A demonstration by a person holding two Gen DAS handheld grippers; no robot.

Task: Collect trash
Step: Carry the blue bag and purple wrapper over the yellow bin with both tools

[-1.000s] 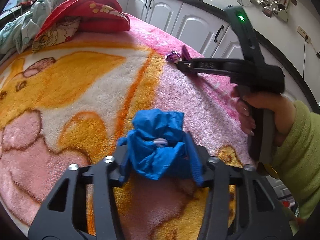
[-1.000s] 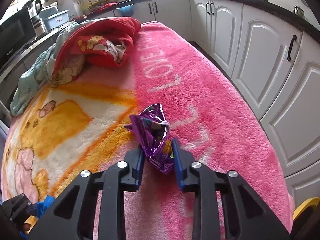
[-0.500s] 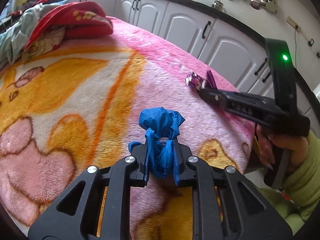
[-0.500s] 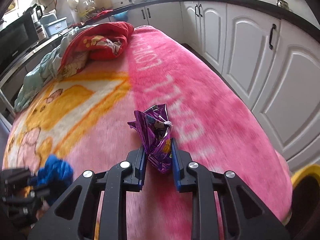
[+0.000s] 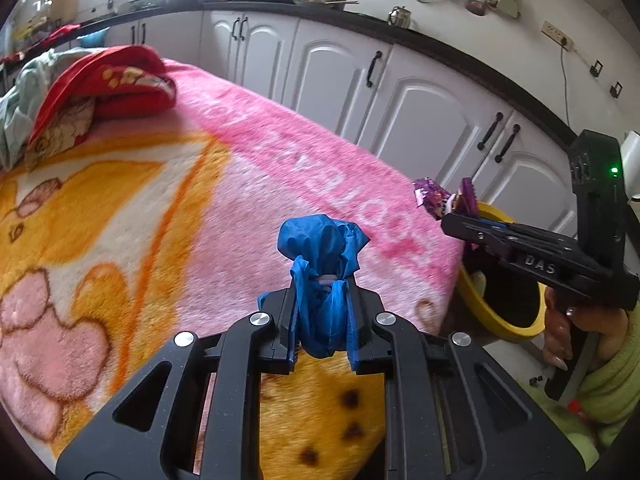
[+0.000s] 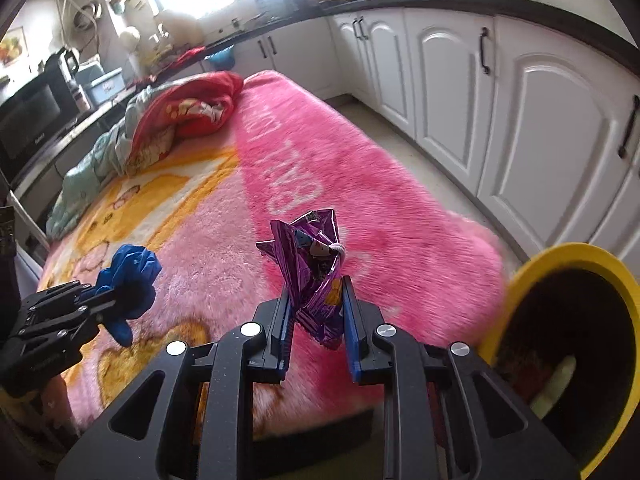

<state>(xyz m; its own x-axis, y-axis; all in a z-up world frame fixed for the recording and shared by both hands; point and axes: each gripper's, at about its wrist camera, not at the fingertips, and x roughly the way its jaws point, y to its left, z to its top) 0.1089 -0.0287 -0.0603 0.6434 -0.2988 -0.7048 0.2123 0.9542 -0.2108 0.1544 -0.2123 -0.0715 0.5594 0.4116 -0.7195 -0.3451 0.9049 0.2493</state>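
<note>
I am looking across a wide plush blanket (image 5: pixel 280 184), fluffy and deep-piled, hot pink along one side with pale lettering woven in, orange and cream cartoon shapes on the other. It is draping over a raised surface in a kitchen, with glossy white panelled cabinets (image 6: pixel 552 128) curving round behind it. At the far end a rumpled red cloth (image 5: pixel 116 84) is lying in a soft heap on the blanket.

Past the blanket's near corner a round yellow bin (image 6: pixel 568 264) is standing on the floor, its smooth plastic rim bright and its inside dark.

I am holding my left gripper (image 5: pixel 322 322) above the orange part of the blanket, its fingers clamped on a crumpled blue bag (image 5: pixel 320 248); thin, matte plastic, it is bunching up into a knot above the fingertips.

My right gripper (image 6: pixel 316 320) is hanging over the pink corner of the blanket, just beside the bin's rim, and it is pinching a purple wrapper (image 6: pixel 312 264) between its blue-lined fingers. The wrapper is shiny foil, sharply creased, sticking up in a twisted fan.
</note>
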